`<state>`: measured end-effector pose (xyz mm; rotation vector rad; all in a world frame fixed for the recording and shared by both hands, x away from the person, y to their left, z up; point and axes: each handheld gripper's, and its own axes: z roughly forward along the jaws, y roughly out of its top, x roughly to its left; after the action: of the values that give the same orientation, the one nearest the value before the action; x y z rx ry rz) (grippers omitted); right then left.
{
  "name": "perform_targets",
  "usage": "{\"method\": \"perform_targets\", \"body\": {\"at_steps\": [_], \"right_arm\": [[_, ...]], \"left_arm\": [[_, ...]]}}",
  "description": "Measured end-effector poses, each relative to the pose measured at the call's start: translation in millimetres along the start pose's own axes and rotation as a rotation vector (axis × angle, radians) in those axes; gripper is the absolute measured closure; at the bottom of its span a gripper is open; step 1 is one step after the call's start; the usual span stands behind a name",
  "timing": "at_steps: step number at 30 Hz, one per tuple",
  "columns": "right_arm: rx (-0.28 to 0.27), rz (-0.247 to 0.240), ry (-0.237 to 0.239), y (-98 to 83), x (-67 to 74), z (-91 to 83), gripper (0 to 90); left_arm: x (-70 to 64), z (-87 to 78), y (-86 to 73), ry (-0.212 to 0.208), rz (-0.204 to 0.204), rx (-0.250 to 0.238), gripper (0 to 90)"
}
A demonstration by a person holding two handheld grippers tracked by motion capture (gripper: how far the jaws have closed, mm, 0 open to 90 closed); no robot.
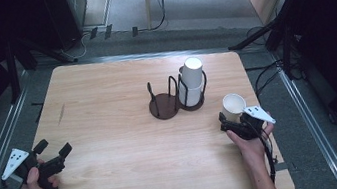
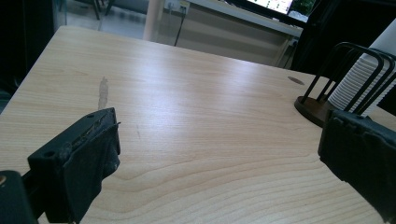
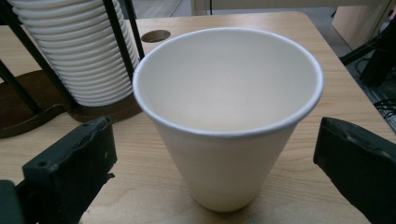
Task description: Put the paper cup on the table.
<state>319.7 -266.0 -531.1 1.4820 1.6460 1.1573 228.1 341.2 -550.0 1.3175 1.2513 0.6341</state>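
A single white paper cup (image 1: 234,106) stands upright on the table near its right edge. My right gripper (image 1: 234,119) is just behind it, on the person's side. In the right gripper view the cup (image 3: 229,126) sits between the two black jaws of the right gripper (image 3: 215,140). The jaws are open, with a gap on each side of the cup. My left gripper (image 1: 54,147) rests low at the table's left front, open with nothing between its jaws (image 2: 219,135).
A dark brown wire cup holder (image 1: 166,107) stands at mid-table. Its right bay holds an upside-down stack of white cups (image 1: 192,83); its left bay is bare. The wooden table (image 1: 115,158) has a pale scratch (image 2: 102,91) at left. Cables lie on the floor beyond.
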Motion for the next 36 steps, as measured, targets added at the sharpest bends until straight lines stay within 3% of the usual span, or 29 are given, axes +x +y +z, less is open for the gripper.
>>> {"method": "perform_targets", "body": {"at_steps": [12, 20, 36], "right_arm": [[-0.027, -0.020, 0.002, 0.7, -3.4, -25.8, 0.0], [-0.042, -0.032, 0.009, -5.6, -15.3, -47.1, 0.0], [-0.050, -0.042, -0.029, -21.0, -32.1, -91.5, 0.0]], "left_arm": [[0.0, -0.1, -0.2, 0.006, -0.006, -0.004, 0.0], [-0.5, -0.1, -0.8, 0.006, -0.007, -0.006, 0.0], [-0.3, -0.9, -1.3, 0.008, -0.010, -0.011, 0.0]]}}
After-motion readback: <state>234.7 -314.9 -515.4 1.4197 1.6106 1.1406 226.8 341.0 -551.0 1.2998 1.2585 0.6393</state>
